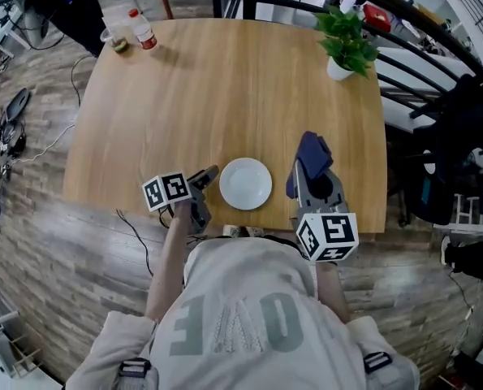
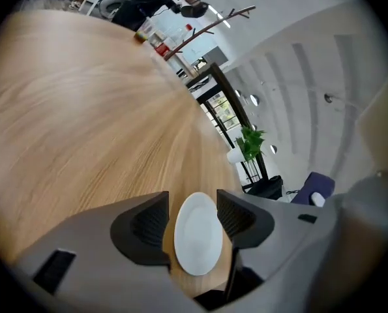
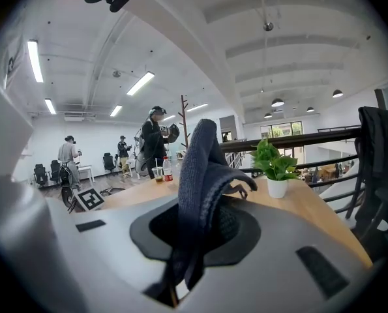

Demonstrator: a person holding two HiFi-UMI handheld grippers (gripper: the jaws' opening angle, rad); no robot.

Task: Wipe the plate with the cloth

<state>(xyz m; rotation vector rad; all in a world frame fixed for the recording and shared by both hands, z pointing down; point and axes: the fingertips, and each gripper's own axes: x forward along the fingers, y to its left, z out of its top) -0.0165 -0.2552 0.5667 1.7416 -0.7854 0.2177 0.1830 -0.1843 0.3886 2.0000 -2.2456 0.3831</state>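
A round white plate [image 1: 245, 184] lies on the wooden table [image 1: 225, 96] near its front edge. My left gripper [image 1: 204, 179] hovers just left of the plate's rim, with its jaws open and nothing between them. In the left gripper view the plate [image 2: 197, 237] shows through the gap of that gripper [image 2: 192, 202], a little way beyond the fingertips. My right gripper [image 1: 310, 173] stands right of the plate, shut on a dark blue cloth [image 1: 312, 154]. In the right gripper view the cloth [image 3: 200, 168] sticks up from the jaws of that gripper [image 3: 197, 223] and droops over.
A potted plant [image 1: 344, 43] in a white pot stands at the table's far right corner. A bottle [image 1: 142, 29] and a cup [image 1: 115, 41] stand at the far left corner. A black railing [image 1: 403, 31] runs behind the table. Several people [image 3: 154, 139] stand far off.
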